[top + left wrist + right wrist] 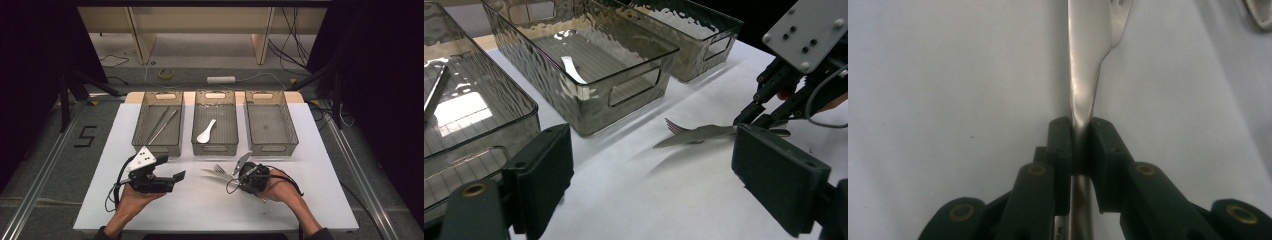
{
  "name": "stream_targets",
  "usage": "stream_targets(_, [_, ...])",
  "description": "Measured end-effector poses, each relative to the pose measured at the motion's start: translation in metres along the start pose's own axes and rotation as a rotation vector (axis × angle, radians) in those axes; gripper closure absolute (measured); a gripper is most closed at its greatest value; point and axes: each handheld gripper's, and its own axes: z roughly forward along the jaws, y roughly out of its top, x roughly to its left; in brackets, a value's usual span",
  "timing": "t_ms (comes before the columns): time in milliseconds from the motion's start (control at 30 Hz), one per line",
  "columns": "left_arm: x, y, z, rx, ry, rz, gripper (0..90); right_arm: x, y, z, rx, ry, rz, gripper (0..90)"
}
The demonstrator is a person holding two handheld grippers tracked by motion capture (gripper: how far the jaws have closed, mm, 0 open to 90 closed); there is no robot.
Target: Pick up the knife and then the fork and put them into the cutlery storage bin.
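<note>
A silver table knife (212, 174) pokes out leftward over the white table sheet (200, 207). My right gripper (236, 176) is shut on its handle. In the right gripper view the two pads (1062, 145) pinch the metal shaft of the knife (1087, 60) inside my right gripper (1080, 142). A fork (219, 168) lies right beside the blade, tines forward; I cannot tell if it is caught too. The left gripper view shows the knife (696, 135), the fork tines (671, 125) and the right gripper (746, 120). My left gripper (170, 168) stands open with nothing in it; its jaws (659, 172) are wide apart.
Three clear grey bins stand in a row at the back. The left bin (156, 149) holds long metal tongs (161, 125). The middle bin (215, 149) holds a white spoon (206, 131). The right bin (272, 149) stands beyond my right hand.
</note>
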Motion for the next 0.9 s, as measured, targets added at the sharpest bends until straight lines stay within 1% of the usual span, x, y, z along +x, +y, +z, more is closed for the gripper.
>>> stream_targets(100, [0.0, 0.0, 0.0, 0.001, 0.001, 0.0, 16.3, -0.001, 0.0, -0.006, -0.019, 0.007, 0.0, 80.8])
stream_targets(133, [0.0, 0.0, 0.0, -0.001, 0.001, -0.001, 16.3, 0.0, 0.0, -0.008, -0.026, 0.01, 0.016, 80.8])
stream_targets(233, [0.0, 0.0, 0.0, -0.005, 0.002, -0.005, 16.3, -0.002, -0.001, -0.011, -0.035, -0.002, 0.019, 80.9])
stream_targets(300, [0.0, 0.0, 0.0, -0.006, 0.003, -0.003, 16.3, -0.002, -0.002, -0.015, -0.049, 0.005, 0.04, 80.9])
stream_targets(333, [0.0, 0.0, 0.0, -0.006, 0.003, -0.003, 16.3, -0.004, -0.003, -0.016, -0.057, 0.007, 0.027, 80.9])
stream_targets(367, [0.0, 0.0, 0.0, -0.01, 0.002, -0.004, 16.3, -0.004, -0.003, -0.018, -0.064, 0.009, 0.044, 80.9])
stream_targets(400, [0.0, 0.0, 0.0, -0.01, 0.002, -0.004, 16.3, -0.005, -0.004, -0.021, -0.071, 0.01, 0.046, 80.9])
stream_targets(467, [0.0, 0.0, -0.001, -0.012, 0.005, -0.005, 16.3, -0.008, -0.005, -0.026, -0.092, 0.008, 0.067, 80.9])
stream_targets(600, [0.001, 0.0, -0.002, -0.015, 0.006, -0.003, 16.3, -0.015, -0.01, -0.037, -0.143, 0.013, 0.094, 80.9])
stream_targets(667, [0.001, 0.0, -0.002, -0.022, 0.007, -0.008, 16.3, -0.018, -0.011, -0.044, -0.151, 0.007, 0.127, 80.9])
stream_targets(700, [0.001, 0.0, -0.002, -0.024, 0.007, -0.009, 16.3, -0.022, -0.013, -0.046, -0.164, 0.0, 0.121, 80.9])
stream_targets(800, [0.002, 0.0, -0.002, -0.025, 0.01, -0.011, 16.3, -0.029, -0.015, -0.055, -0.187, -0.006, 0.158, 80.9])
stream_targets(833, [0.002, 0.0, -0.003, -0.025, 0.01, -0.01, 16.3, -0.032, -0.016, -0.057, -0.194, -0.012, 0.162, 80.9])
stream_targets(900, [0.002, 0.0, -0.003, -0.027, 0.011, -0.012, 16.3, -0.039, -0.017, -0.062, -0.216, -0.015, 0.189, 80.9])
